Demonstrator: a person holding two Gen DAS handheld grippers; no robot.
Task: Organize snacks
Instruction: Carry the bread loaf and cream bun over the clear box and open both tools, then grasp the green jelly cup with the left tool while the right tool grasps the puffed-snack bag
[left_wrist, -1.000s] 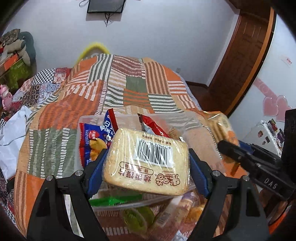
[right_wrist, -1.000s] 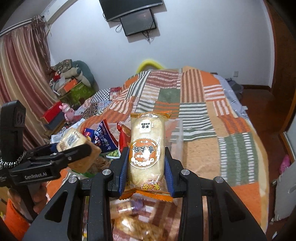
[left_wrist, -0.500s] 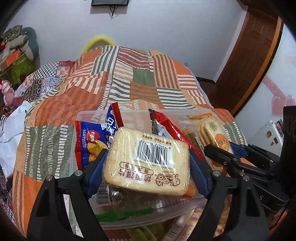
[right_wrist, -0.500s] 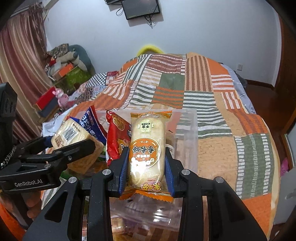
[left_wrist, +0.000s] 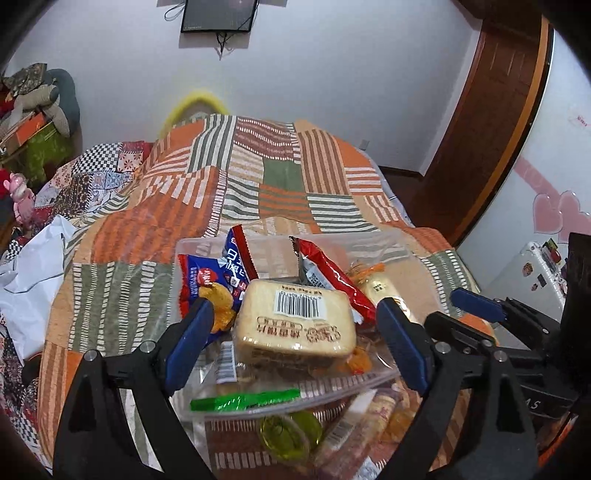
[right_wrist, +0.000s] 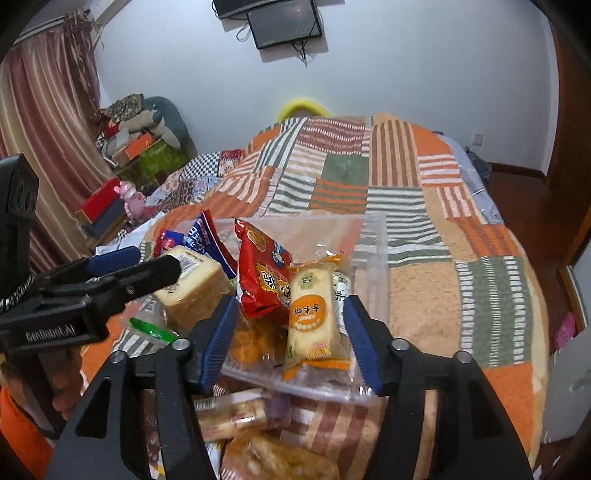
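While we look along the left gripper (left_wrist: 291, 343), we see its two blue pads spread wide, holding nothing. Between them, touching neither, a wrapped bread slice (left_wrist: 295, 325) with a barcode lies flat on top of the snacks in a clear bin (left_wrist: 399, 243). The bin sits on a patchwork bedspread (left_wrist: 155, 229). Also inside it are a blue chip bag (left_wrist: 207, 284), a red packet (left_wrist: 332, 273) and a green wrapper (left_wrist: 243, 400) pressed against the near wall. At the right edge the right gripper (left_wrist: 465, 310) shows, with a pale cake bar (left_wrist: 384, 291) beyond it. Outside the bin, nearer us, a green jelly cup (left_wrist: 288, 432) and a few wrapped snacks (left_wrist: 373, 417) lie loose on the bedspread.

From the right gripper (right_wrist: 291, 336) camera, we see its pads equally wide apart and empty. The cake bar (right_wrist: 310, 321), in an orange-edged wrapper, leans inside the bin (right_wrist: 373, 266) against the red packet (right_wrist: 262, 273), clear of both pads. To the left, the bread slice (right_wrist: 192, 280) lies just behind the left gripper (right_wrist: 125, 266). Below the bin's near rim, several wrapped pastries (right_wrist: 236, 410) wait on the bedspread (right_wrist: 424, 280).

We judge the job partly done: both carried items are now in the bin, and the loose snacks in front are left to collect.
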